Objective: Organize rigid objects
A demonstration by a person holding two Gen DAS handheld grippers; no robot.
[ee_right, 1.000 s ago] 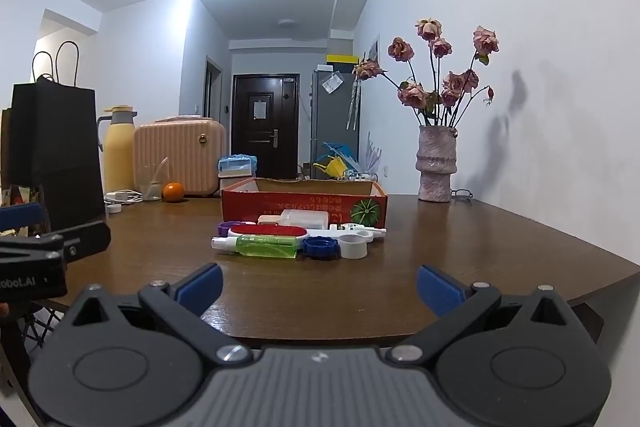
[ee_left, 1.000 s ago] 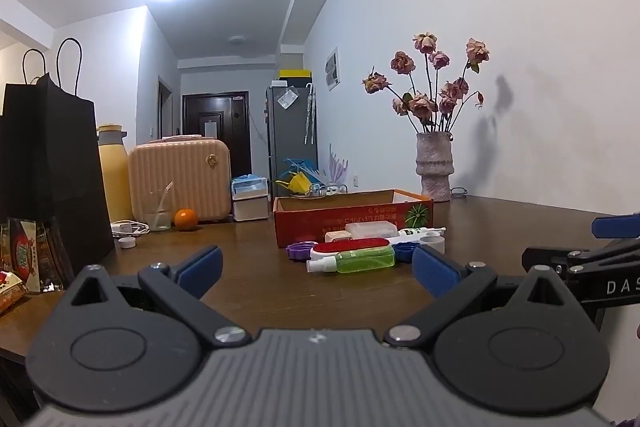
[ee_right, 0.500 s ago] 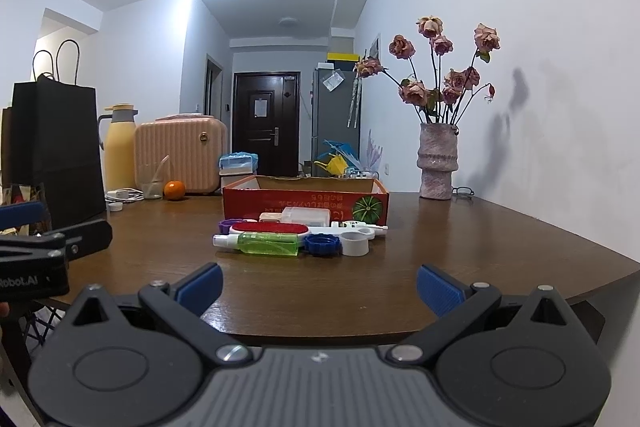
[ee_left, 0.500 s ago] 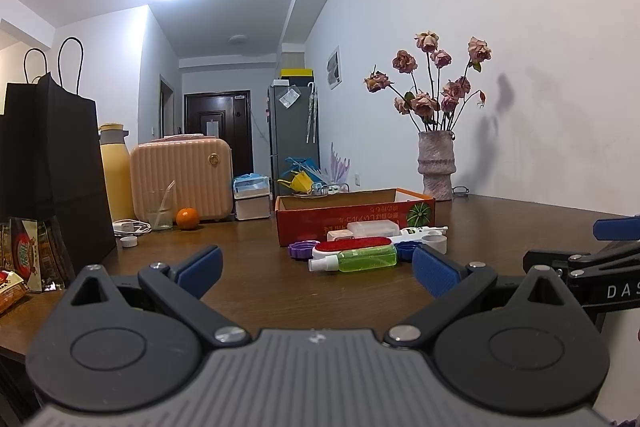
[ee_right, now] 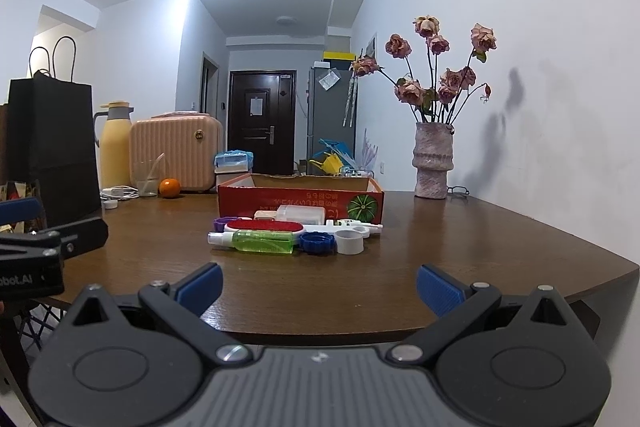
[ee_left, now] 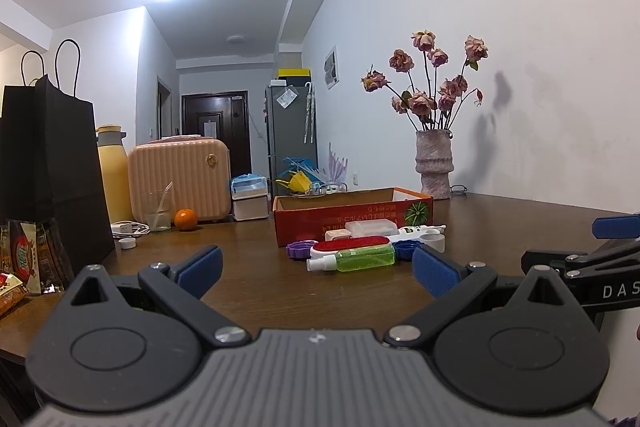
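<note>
You held both sets of jaws spread wide and empty: the left gripper (ee_left: 316, 265) hung low over the near part of the table (ee_left: 248, 279), and the right gripper (ee_right: 319, 285) sat just off the table's near edge, level with the left gripper and well apart from it. Beyond the jaws, out of reach of both, the things to be sorted lay in a tight cluster near the middle of the table. Nearest you was a green spray bottle (ee_right: 256, 241) on its side, its white nozzle pointing left. Touching it from behind lay a red-topped white case (ee_right: 264, 226), with a purple cap (ee_right: 220, 223) at that case's left end. A blue cap (ee_right: 317, 242) sat just right of the bottle, and a white tape roll (ee_right: 349, 240) just right of that cap. A long white tube (ee_right: 352, 225) lay behind those two, and a clear lidded box (ee_right: 301, 214) stood behind the red-topped case. Right behind the whole cluster was an open red cardboard box (ee_right: 300, 195), printed with a melon at its right end. Farther off, a vase of dried roses (ee_right: 433, 163) stood by the wall on the right, and a pink case (ee_left: 179, 181), an orange (ee_left: 185, 219) and a black paper bag (ee_left: 52, 171) stood on the left.
</note>
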